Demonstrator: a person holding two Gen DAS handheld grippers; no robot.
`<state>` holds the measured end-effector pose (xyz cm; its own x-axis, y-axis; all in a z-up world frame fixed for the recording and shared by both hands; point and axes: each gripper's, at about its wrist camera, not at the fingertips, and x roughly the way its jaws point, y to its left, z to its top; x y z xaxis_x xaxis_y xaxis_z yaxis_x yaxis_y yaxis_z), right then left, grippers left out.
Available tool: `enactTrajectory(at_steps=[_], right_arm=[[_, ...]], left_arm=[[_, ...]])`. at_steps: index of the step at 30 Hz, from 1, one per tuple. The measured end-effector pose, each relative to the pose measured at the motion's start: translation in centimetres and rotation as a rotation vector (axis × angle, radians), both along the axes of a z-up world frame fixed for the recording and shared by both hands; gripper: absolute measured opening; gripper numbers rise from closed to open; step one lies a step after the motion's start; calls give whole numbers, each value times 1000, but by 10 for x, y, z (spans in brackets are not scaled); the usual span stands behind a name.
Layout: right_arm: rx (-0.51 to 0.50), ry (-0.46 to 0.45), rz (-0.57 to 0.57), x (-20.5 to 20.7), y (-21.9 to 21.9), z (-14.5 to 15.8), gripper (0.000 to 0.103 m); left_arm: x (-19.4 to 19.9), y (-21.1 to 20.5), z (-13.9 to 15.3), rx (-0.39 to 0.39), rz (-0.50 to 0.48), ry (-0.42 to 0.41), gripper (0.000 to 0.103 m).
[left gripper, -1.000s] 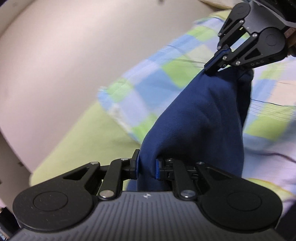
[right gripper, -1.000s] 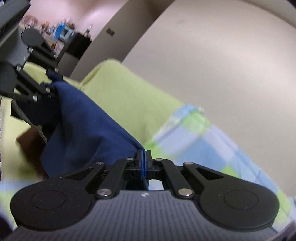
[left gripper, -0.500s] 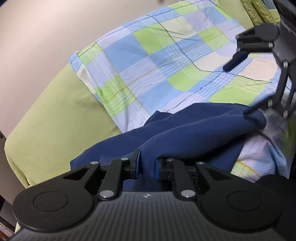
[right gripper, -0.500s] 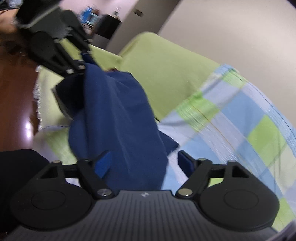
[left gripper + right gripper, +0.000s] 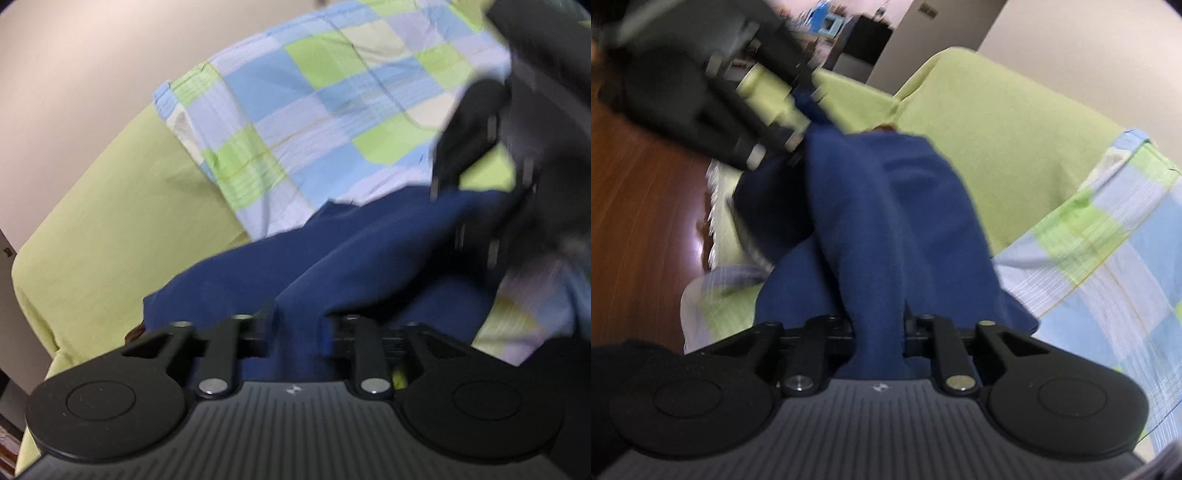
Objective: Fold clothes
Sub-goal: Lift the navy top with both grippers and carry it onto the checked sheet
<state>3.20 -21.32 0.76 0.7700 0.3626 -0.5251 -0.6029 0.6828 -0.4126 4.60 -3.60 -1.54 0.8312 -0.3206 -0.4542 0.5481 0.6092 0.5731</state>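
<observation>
The blue cloth [image 5: 369, 258] lies on the checked sheet [image 5: 295, 122], pinched in the right gripper [image 5: 879, 332], whose jaws just closed, while the left gripper [image 5: 295, 328] has just been opening its jaws around a fold.

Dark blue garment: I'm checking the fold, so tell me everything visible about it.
The dark blue garment is soft, plain, matte cloth, bunched in thick folds, lying on the checked blue-and-green sheet and lime green cover. The right gripper, jaws just closing, pinches one fold; the left gripper, jaws just opening, has another fold between them.
</observation>
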Motion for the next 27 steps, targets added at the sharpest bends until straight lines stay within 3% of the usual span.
enactTrajectory(at_steps=[2, 3, 4, 5, 12, 15, 18, 20, 23, 27], right_arm=[[40, -13, -17, -7, -11, 13, 11], [52, -30, -23, -14, -16, 20, 11], [58, -45, -27, -20, -20, 26, 11], [63, -59, -31, -28, -23, 31, 11], [199, -96, -130, -72, -68, 58, 10], [300, -84, -212, -89, -101, 62, 10], [428, -82, -295, -106, -137, 73, 10], [575, -94, -391, -128, -176, 80, 10], [713, -129, -518, -160, -221, 81, 11], [825, -193, -799, -232, -290, 64, 11]], left_arm=[[-1, -4, -4, 5, -25, 6, 72], [-2, -9, -4, 12, -41, 16, 60], [-4, -13, -5, 20, -57, 25, 30], [-5, -18, -5, 27, -73, 35, 23], [-32, -52, 49, 44, -165, -94, 19], [-37, -99, 93, 99, -261, -200, 19], [-40, -153, 119, 149, -359, -264, 19], [-49, -222, 128, 177, -474, -297, 19], [-71, -319, 129, 189, -640, -307, 19], [-116, -432, 86, 173, -845, -277, 19]])
